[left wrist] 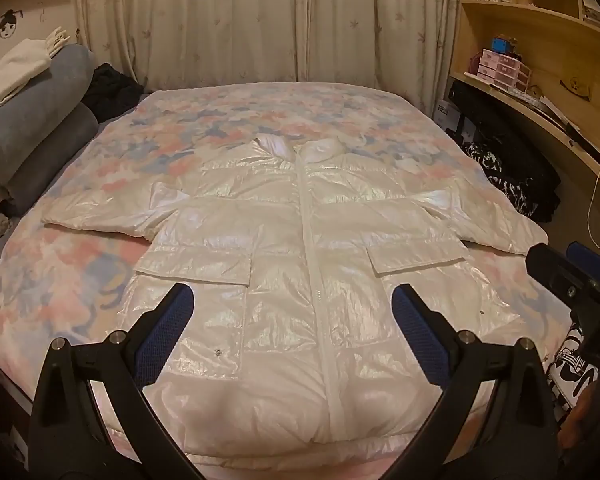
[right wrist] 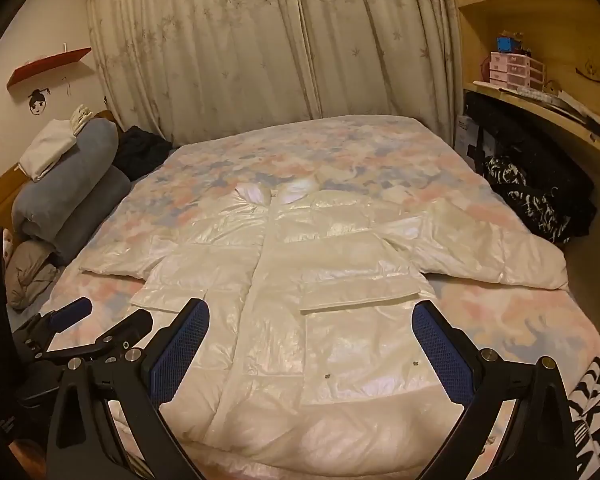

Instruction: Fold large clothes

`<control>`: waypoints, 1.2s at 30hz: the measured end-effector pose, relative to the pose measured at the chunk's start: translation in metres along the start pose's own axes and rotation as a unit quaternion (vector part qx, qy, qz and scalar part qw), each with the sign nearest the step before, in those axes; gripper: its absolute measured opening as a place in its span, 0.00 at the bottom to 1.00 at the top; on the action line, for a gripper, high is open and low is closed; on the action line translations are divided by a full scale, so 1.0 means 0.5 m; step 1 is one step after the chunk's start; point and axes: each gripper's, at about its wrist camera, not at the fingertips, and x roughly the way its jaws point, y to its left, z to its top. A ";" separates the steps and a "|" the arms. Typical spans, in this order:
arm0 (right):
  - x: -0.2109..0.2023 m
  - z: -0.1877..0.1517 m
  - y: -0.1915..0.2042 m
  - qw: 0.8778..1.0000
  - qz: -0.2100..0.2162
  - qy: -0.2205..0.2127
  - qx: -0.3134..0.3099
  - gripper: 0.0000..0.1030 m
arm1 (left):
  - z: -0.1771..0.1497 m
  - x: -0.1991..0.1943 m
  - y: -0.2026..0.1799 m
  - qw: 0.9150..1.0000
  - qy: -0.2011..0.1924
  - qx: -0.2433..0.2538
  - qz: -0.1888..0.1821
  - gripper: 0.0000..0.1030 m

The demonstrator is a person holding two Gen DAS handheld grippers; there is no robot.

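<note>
A shiny white puffer jacket (left wrist: pixel 300 248) lies flat, front up and zipped, on the flowered bed cover, collar far, hem near, both sleeves spread out sideways. It also shows in the right wrist view (right wrist: pixel 284 280). My left gripper (left wrist: pixel 292 300) is open and empty, above the jacket's lower part, jaws wide on either side of the zipper. My right gripper (right wrist: pixel 310 316) is open and empty above the jacket's lower right half. The right gripper shows at the right edge of the left wrist view (left wrist: pixel 572 268). The left gripper shows at lower left in the right wrist view (right wrist: pixel 100 320).
The bed (left wrist: pixel 80 272) fills the room's middle. Rolled blue-grey bedding (left wrist: pixel 32 128) with a white cloth lies at the left. Dark clothes (left wrist: pixel 512 176) lie at the right by a curved wooden desk and shelves (left wrist: pixel 540 80). Curtains (left wrist: pixel 260 20) hang behind.
</note>
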 end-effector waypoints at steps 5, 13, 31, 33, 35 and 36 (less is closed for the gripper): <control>-0.014 0.014 -0.001 1.000 -0.013 0.001 -0.005 0.99 | -0.003 0.006 0.009 1.000 0.000 -0.004 -0.002 0.96; -0.020 0.012 0.000 1.000 -0.020 0.004 -0.008 0.99 | -0.005 0.002 0.018 1.000 0.000 -0.008 -0.002 0.96; -0.004 0.007 0.007 1.000 -0.023 0.017 -0.008 0.99 | -0.011 0.001 0.015 1.000 -0.004 -0.003 -0.009 0.96; -0.004 0.004 0.007 0.999 -0.025 0.017 -0.009 0.99 | -0.010 -0.003 0.011 1.000 -0.006 -0.002 -0.013 0.96; -0.004 0.001 0.004 0.999 -0.027 0.016 -0.011 0.99 | -0.007 -0.006 0.003 1.000 -0.009 0.000 -0.016 0.96; -0.005 0.001 0.002 0.999 -0.028 0.015 -0.011 0.99 | -0.005 -0.008 0.000 1.000 -0.011 0.001 -0.019 0.96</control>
